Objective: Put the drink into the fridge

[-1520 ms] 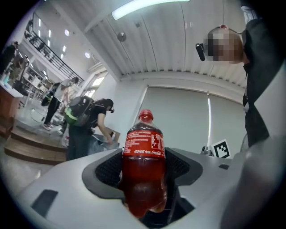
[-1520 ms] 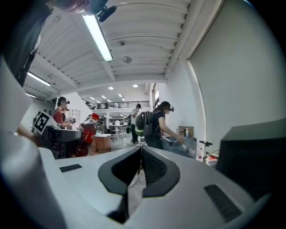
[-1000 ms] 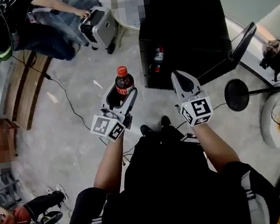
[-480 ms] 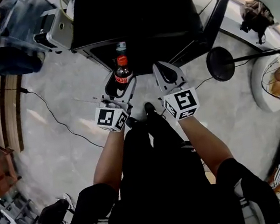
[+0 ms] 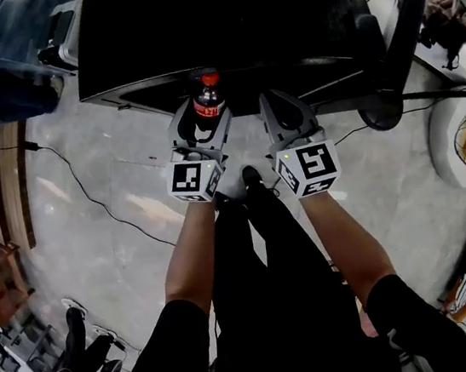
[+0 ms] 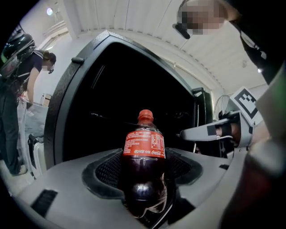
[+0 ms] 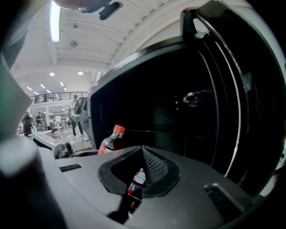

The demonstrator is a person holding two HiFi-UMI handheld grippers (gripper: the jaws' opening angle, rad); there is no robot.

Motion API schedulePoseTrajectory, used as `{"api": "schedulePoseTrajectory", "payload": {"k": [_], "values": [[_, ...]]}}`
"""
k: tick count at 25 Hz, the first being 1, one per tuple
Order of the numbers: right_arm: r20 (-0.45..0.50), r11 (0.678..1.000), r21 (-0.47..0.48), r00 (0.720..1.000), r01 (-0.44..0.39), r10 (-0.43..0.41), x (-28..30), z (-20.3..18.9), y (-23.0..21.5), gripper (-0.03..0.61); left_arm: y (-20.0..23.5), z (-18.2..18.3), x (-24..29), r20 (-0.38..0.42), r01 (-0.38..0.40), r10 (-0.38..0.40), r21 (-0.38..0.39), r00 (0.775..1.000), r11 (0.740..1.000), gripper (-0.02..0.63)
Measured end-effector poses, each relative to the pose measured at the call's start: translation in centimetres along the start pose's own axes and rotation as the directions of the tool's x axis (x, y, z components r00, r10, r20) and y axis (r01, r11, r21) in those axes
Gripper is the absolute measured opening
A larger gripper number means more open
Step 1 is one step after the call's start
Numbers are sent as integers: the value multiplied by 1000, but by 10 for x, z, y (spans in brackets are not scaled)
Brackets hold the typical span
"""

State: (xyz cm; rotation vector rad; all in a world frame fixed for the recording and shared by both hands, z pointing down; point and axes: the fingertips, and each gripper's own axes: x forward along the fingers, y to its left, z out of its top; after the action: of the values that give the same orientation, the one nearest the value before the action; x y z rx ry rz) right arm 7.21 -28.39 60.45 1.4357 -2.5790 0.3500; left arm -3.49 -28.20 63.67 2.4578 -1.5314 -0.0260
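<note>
Between the clamped jaws of the left gripper (image 5: 201, 118), the drink (image 5: 207, 100) sits just before the open fridge (image 5: 218, 19), not yet inside; right gripper (image 5: 278, 104) closed, empty.

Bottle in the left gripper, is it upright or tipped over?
Upright: the bottle stands between the left gripper's jaws, red cap on top.
</note>
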Motion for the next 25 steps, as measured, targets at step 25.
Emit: {"api": "schedulePoseTrajectory", "payload": {"k": [25], "values": [[-4, 998, 23, 999, -51, 51, 56, -45, -4, 21, 71, -30, 89, 114, -42, 29, 117, 993, 992, 310]]}}
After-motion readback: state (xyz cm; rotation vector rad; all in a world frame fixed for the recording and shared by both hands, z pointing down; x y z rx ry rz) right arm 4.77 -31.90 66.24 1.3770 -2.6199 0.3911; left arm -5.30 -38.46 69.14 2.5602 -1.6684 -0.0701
